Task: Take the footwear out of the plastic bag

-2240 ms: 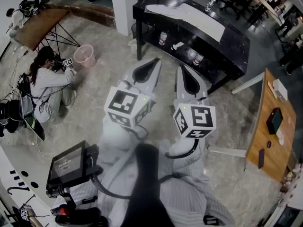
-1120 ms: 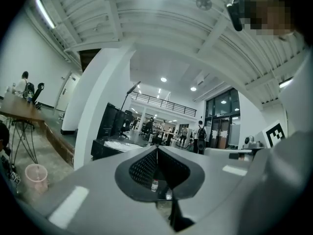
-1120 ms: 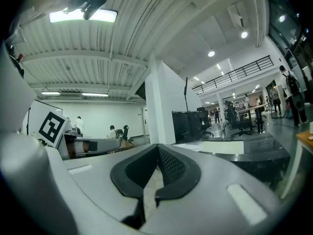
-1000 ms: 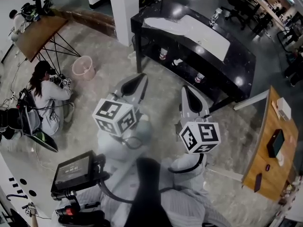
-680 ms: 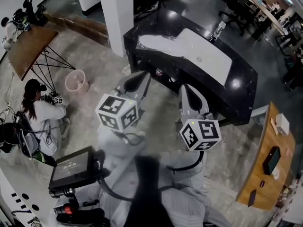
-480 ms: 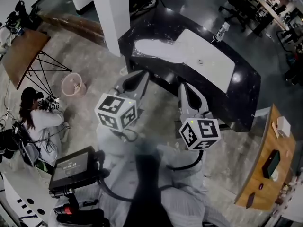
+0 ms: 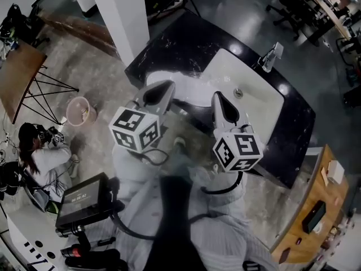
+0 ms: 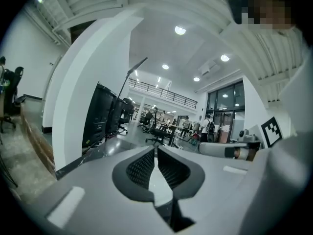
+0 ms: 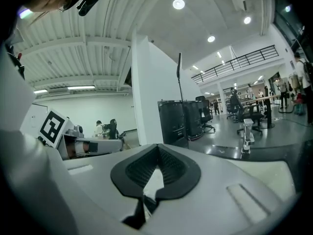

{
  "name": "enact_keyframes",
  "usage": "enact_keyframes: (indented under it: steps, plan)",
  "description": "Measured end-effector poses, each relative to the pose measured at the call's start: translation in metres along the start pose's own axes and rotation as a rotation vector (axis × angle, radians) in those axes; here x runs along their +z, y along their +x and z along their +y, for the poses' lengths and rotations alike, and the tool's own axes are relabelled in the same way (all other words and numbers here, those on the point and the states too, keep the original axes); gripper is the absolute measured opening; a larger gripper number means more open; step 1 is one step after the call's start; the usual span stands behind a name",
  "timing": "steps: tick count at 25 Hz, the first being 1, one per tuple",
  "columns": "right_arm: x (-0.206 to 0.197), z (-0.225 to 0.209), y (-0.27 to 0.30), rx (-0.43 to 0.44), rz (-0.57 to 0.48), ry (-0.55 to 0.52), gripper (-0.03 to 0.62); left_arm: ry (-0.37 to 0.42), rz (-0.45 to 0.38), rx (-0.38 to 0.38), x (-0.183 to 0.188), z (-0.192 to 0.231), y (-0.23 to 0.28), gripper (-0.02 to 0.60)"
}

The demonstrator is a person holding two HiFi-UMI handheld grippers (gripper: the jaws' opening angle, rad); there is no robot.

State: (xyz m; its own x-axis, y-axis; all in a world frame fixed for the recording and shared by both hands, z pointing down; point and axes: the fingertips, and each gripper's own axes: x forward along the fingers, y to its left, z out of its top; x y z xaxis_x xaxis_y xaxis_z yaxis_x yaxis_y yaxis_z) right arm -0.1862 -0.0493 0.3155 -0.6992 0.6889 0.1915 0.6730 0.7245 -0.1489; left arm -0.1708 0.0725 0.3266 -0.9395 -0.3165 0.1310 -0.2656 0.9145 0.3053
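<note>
In the head view a black table stands just ahead, with a large white sheet-like thing lying on it; I cannot tell whether this is the plastic bag, and no footwear shows. My left gripper is held at the table's near edge, jaws shut and empty. My right gripper hangs over the white thing's near side, also shut and empty. In the left gripper view the left gripper points level into the hall. The right gripper in its own view does the same.
A white pillar rises left of the table. A spray bottle stands on the table's far side. On the floor at left a person crouches near a pink bucket. A wooden desk is at the right.
The view has closed in on the black table; it now lies right under both gripper tips. Both grippers stay shut and side by side.
</note>
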Motion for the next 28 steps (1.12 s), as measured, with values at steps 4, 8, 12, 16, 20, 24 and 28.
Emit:
enact_keyframes:
  steps: [4, 8, 12, 16, 20, 24, 28]
  plan:
    - [0.015, -0.032, 0.049, 0.027, 0.008, -0.006, 0.012, 0.015, -0.014, 0.020, 0.019, 0.017, 0.054, 0.002]
    - [0.019, -0.053, 0.079, 0.040, 0.023, -0.003, 0.012, 0.008, -0.004, 0.029, 0.023, 0.029, 0.088, 0.002]
    - [0.014, -0.063, 0.099, 0.046, 0.055, 0.016, 0.012, 0.003, 0.017, 0.029, 0.024, 0.041, 0.107, 0.002]
    - [0.013, -0.064, 0.113, 0.046, 0.069, 0.025, 0.012, -0.006, 0.026, 0.023, 0.027, 0.050, 0.118, 0.002]
    - [-0.004, -0.082, 0.120, 0.079, 0.151, 0.076, 0.012, -0.051, 0.088, -0.027, 0.015, 0.067, 0.120, 0.033]
    - [-0.059, -0.112, 0.115, 0.241, 0.425, 0.167, 0.014, -0.087, 0.209, -0.038, -0.011, 0.115, 0.097, 0.060]
    - [-0.110, -0.128, 0.094, 0.373, 0.653, 0.290, 0.109, -0.136, 0.347, -0.054, -0.044, 0.144, 0.068, 0.099]
